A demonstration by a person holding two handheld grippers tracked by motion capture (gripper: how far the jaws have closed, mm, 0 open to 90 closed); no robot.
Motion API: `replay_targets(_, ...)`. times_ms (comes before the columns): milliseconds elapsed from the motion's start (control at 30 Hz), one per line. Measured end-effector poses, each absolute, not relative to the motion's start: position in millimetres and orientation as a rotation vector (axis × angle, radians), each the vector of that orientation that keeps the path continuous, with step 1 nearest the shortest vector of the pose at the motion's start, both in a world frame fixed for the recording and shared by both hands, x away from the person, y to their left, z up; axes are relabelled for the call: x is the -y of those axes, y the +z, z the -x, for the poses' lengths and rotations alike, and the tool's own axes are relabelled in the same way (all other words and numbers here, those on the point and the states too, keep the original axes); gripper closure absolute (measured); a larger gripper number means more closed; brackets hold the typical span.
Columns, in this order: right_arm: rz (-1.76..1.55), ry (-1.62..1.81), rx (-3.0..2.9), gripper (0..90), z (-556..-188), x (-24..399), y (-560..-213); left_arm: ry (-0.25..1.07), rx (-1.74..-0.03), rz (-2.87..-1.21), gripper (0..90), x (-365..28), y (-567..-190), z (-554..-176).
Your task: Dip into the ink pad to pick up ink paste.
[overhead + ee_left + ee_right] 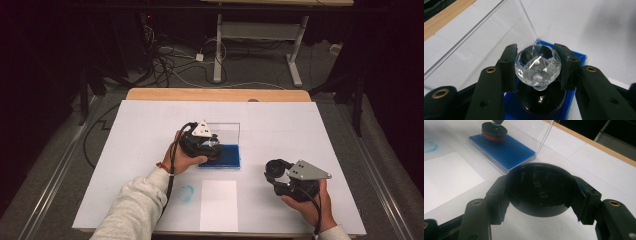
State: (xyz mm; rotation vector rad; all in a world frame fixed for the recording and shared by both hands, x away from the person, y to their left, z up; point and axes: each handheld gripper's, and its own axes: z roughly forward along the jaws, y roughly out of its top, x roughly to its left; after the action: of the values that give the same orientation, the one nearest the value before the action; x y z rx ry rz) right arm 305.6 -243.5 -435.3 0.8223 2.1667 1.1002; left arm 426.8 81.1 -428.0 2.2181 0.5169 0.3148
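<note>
A stamp with a clear faceted knob and a round black base stands on the blue ink pad. My left gripper is shut on the knob, one pad on each side. From above, the left gripper sits over the ink pad, whose clear lid stands up behind it. My right gripper is shut on a round black cap, hollow side toward the camera. The right gripper hovers at the table's right front, apart from the pad.
A white sheet of paper lies near the front edge, with a round blue stamp print to its left on the white mat. The table's wooden far edge lies behind. Cables and a desk frame are on the floor beyond.
</note>
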Motion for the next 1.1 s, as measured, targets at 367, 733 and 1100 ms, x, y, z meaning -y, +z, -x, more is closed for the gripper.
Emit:
replay_targets(367, -0.818, 1.069, -2.19, 38.7, -305, 243, -438, 0.302, -0.524, -2.231, 55.0, -82, -439, -426)
replay_targets(733, -0.826, 1.053, -2.194, 38.6, -305, 244, -440, 0.337, -0.518, -2.288, 54.8, -84, -439, -417)
replay_targets(1100, -0.829, 1.056, -2.196, 38.6, -304, 243, -440, 0.331, -0.537, -2.302, 54.8, -83, -438, -417)
